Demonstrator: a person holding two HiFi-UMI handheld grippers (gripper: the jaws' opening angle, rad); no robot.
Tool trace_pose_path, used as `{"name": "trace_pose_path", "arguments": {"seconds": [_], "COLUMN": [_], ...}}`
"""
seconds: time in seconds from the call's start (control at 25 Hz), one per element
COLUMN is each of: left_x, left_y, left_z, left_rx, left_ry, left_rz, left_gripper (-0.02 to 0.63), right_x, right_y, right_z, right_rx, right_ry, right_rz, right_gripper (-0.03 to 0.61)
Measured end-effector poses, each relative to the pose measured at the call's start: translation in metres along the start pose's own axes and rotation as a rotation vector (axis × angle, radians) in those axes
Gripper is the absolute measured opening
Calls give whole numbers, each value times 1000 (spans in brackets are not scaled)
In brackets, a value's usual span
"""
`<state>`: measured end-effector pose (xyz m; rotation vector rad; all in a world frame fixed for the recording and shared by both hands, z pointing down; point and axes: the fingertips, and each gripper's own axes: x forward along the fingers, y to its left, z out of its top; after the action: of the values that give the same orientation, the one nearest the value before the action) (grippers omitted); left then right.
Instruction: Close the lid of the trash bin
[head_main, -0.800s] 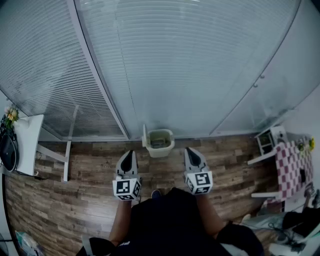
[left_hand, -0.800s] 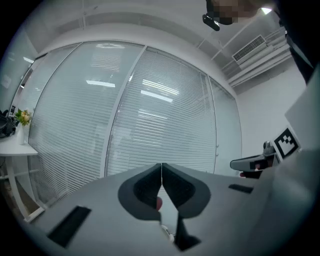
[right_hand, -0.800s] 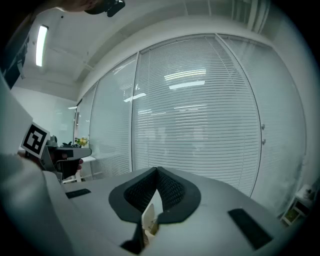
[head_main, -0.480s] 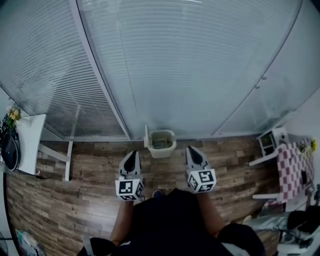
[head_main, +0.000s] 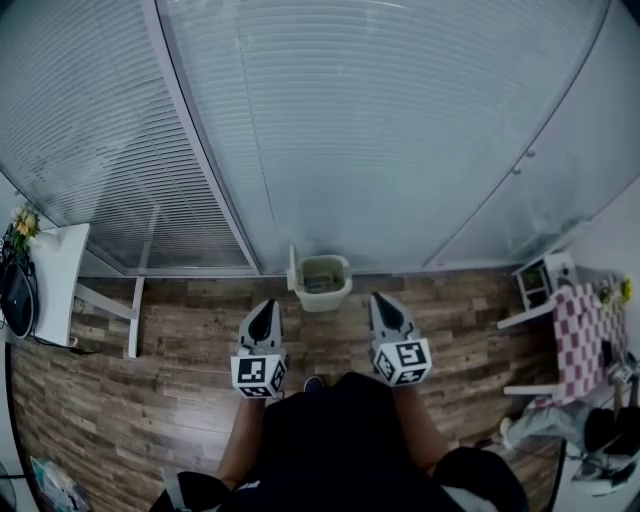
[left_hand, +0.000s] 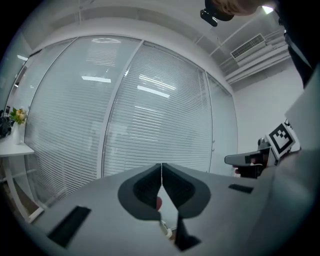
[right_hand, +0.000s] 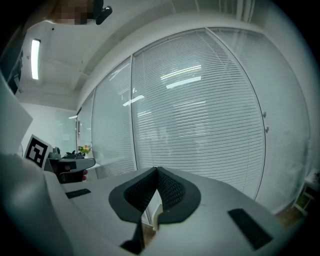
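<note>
Since the earlier frames, almost no shift: both grippers a touch nearer the bin, the bin itself unmoved.

Head view: bin (head_main: 322, 298) on the floor (head_main: 180, 330) at its far edge, against the foot of the glass wall (head_main: 380, 150). Lid (head_main: 291, 268) open, upright along the bin's left side. Left gripper (head_main: 264, 306) and right gripper (head_main: 383, 299) held side by side over the floor, nearer than the bin, one to each side of it, touching neither bin nor lid. At the floor's left edge a white table (head_main: 55, 285) with flowers (head_main: 20, 228); at the right edge a checkered table (head_main: 580, 330).

Left gripper view: jaws of the left gripper (left_hand: 161, 175) pressed together, tips meeting in a thin line, nothing between them. Blinds of the glass wall ahead, right gripper (left_hand: 247, 160) off to the right.

Right gripper view: jaws of the right gripper (right_hand: 156, 172) clenched at the tips, empty. In the gap below the pads a pale upright edge, too small to name for sure. Left gripper (right_hand: 75, 164) off to the left, flowers beyond it.
</note>
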<state>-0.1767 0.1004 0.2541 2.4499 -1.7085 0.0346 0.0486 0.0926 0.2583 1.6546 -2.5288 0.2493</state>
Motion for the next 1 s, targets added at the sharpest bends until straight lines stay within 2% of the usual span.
{"name": "trace_pose_path", "arguments": {"seconds": [0.16,0.28,0.4,0.56,0.64,0.68,0.76,0.92,1.0], "left_x": [3,4,3,2,1,2,3,0,0], "left_y": [-4,-10,-16,-17,-19,-20,-21,-25,-23], "left_z": [-1,1,2,7,8,8,5,-1,-3], "left_rx": [3,8,19,17,12,13,21,27,25], "left_ry": [1,-2,-5,-26,-35,-33,-20,-5,-1], "left_rz": [-8,-4,2,13,3,0,-6,7,9], "left_gripper": [11,11,11,20,151,185,223,261,268], "right_x": [-3,-7,-11,-9,-8,-7,-6,-9,-10], "right_y": [-4,-6,-8,1,1,0,-1,0,2], "right_z": [1,9,7,12,8,8,8,6,3], "right_rx": [12,-14,-41,-64,-28,-2,19,-57,-61], "right_ry": [-13,-44,-35,-42,-34,-36,-39,-36,-27], "right_rz": [-3,12,6,42,61,70,74,65,50], "right_gripper": [3,3,3,3,3,3,3,3,3]}}
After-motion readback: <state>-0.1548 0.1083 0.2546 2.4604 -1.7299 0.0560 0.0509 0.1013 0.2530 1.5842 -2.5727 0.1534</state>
